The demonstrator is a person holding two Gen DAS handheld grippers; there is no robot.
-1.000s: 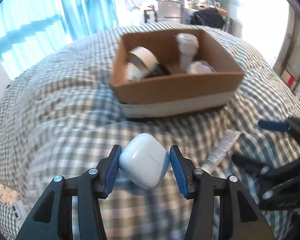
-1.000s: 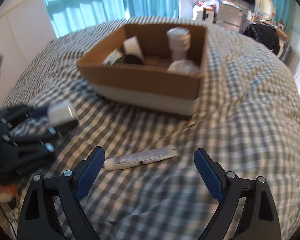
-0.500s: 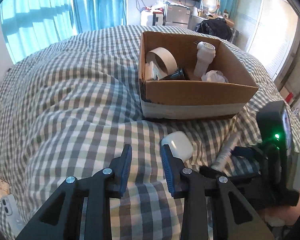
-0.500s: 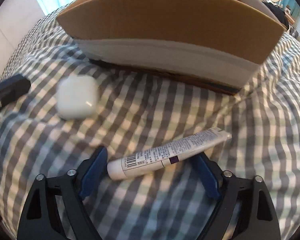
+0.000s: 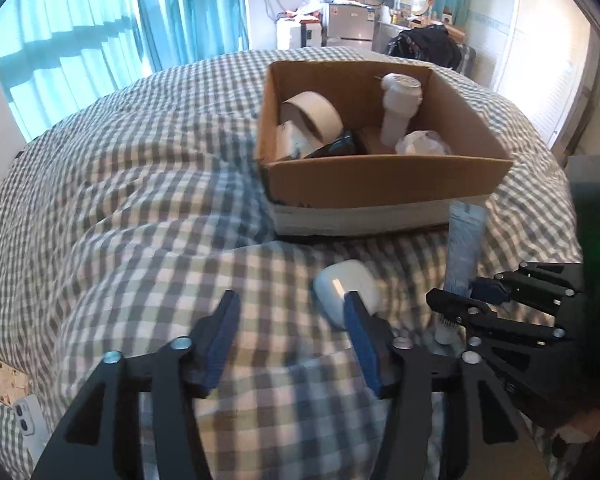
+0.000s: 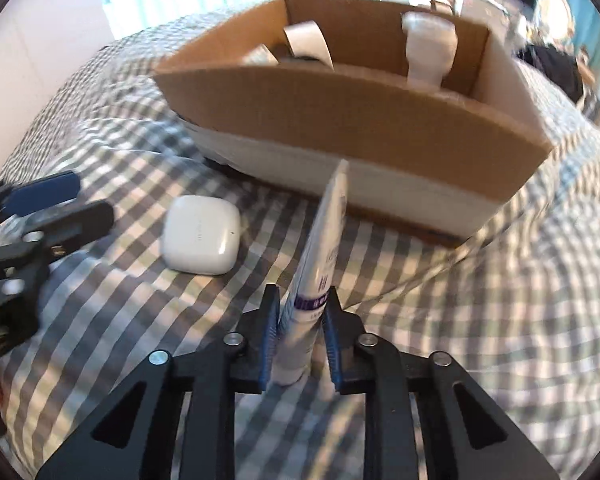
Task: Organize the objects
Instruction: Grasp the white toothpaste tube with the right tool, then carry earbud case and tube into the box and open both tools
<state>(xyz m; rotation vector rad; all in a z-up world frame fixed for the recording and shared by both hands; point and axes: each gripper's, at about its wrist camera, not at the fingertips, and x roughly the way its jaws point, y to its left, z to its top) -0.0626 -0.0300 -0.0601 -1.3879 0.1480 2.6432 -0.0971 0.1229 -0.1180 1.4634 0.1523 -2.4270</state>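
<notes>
So my right gripper (image 6: 300, 332) pinches the tube (image 6: 320, 264); my left gripper (image 5: 288, 344) is opening, empty, beside the white case (image 6: 200, 236) on the bed. Both must reach the box (image 6: 340, 116), already partly filled.

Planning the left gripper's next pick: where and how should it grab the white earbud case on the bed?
Grip the white earbud case across its two opposite flat sides, coming from above. It lies flat on the checked bedding, a low rounded square, so only the sides give the pads purchase. The left gripper, jaws opening, has it just outside its right finger; shift to centre it first.
</notes>
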